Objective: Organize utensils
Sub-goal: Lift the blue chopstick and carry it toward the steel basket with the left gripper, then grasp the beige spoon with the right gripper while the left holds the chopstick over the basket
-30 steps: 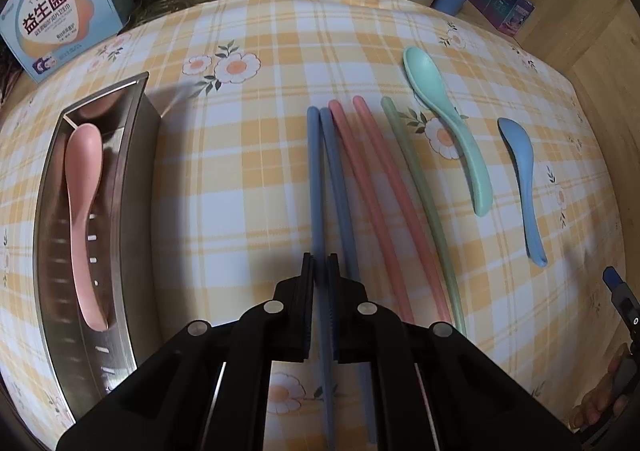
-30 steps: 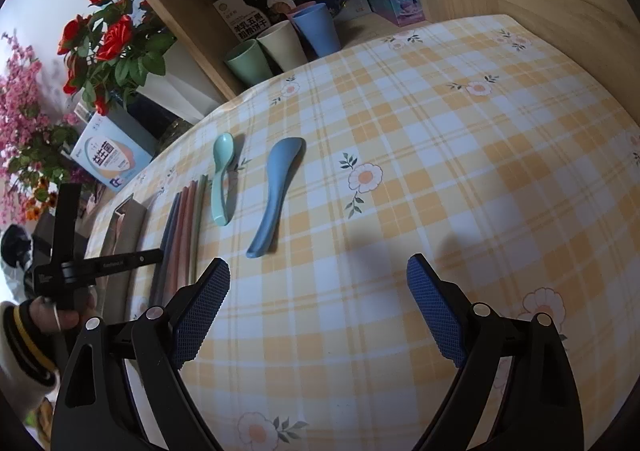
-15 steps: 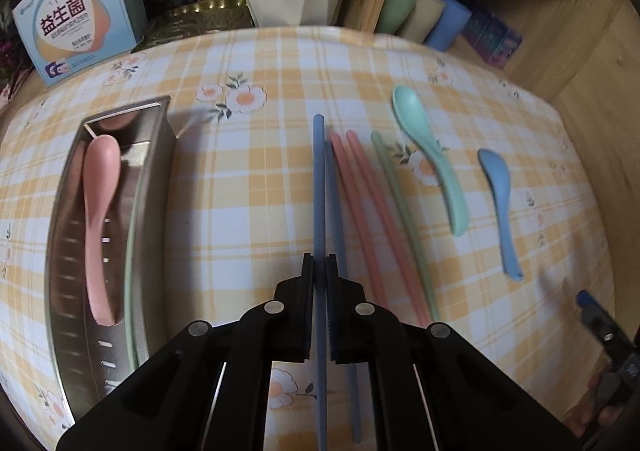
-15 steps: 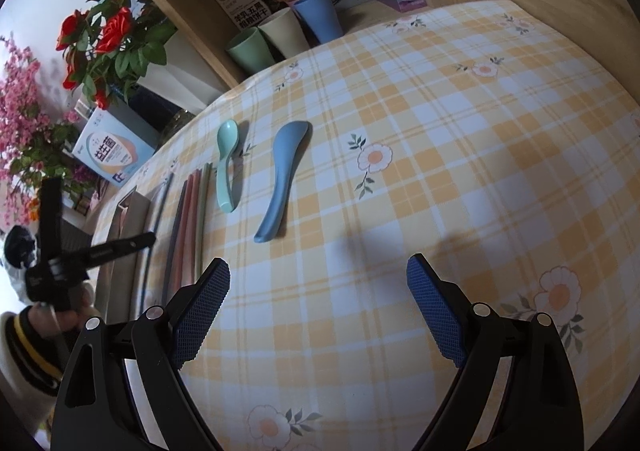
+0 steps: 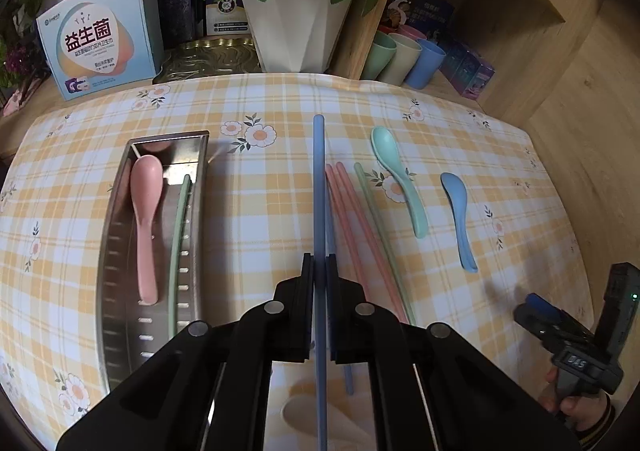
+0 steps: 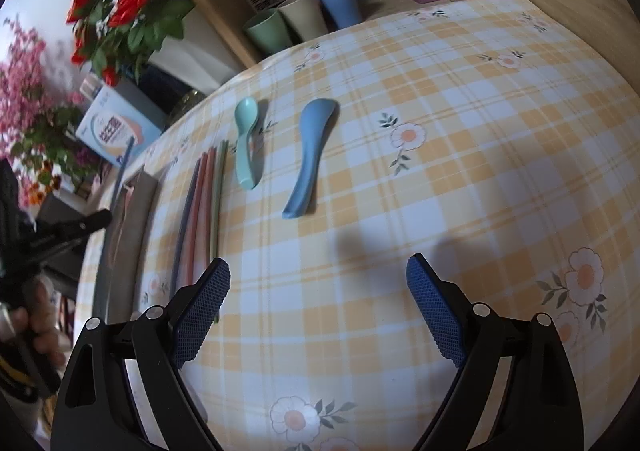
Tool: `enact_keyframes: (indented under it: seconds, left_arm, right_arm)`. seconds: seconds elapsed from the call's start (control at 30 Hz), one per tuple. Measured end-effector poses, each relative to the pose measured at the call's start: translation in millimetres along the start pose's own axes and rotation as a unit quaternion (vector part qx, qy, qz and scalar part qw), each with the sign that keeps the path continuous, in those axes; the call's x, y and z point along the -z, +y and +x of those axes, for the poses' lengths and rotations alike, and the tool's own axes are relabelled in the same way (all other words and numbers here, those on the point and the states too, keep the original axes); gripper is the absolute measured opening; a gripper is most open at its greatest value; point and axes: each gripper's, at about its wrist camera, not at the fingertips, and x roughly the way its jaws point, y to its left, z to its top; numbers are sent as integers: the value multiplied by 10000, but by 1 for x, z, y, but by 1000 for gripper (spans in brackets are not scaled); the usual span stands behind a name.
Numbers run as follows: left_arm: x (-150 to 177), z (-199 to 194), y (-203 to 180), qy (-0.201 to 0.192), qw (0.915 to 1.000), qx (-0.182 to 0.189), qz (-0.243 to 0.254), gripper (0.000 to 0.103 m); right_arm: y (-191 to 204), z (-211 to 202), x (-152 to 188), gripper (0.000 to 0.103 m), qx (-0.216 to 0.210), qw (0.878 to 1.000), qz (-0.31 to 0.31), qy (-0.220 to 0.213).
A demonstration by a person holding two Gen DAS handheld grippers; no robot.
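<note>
the left gripper (image 5: 319, 271) is pinched tight on one blue chopstick (image 5: 319, 187), held clear above the checked tablecloth (image 5: 260, 211). the second blue chopstick (image 5: 330, 227) lies on the cloth under it, beside two pink chopsticks (image 5: 352, 219) and a green chopstick (image 5: 378, 219). to their right lie a mint spoon (image 5: 396, 175) and a blue spoon (image 5: 458, 215), apart from each other. the metal tray (image 5: 116, 251) on the left holds a pink spoon (image 5: 145, 219) and another green chopstick (image 5: 176, 247). the right gripper (image 6: 318, 291) hangs over bare cloth with nothing between its pads; its jaws, spread wide, have just been closing a little.
</note>
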Motion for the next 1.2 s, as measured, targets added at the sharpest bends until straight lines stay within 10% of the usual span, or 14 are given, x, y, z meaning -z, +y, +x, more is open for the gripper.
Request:
enact_keyframes:
  seconds: [0.73,1.2]
  left_arm:
    - [79,-74,58,-402,9984,18,-394,6]
    - [110,-94,90,-618,9959,98,-652,6]
  right_arm:
    - [122,13,71,66,-352,9837,-1523,887]
    - [172,35,115,28,28,9568,-2643,1212]
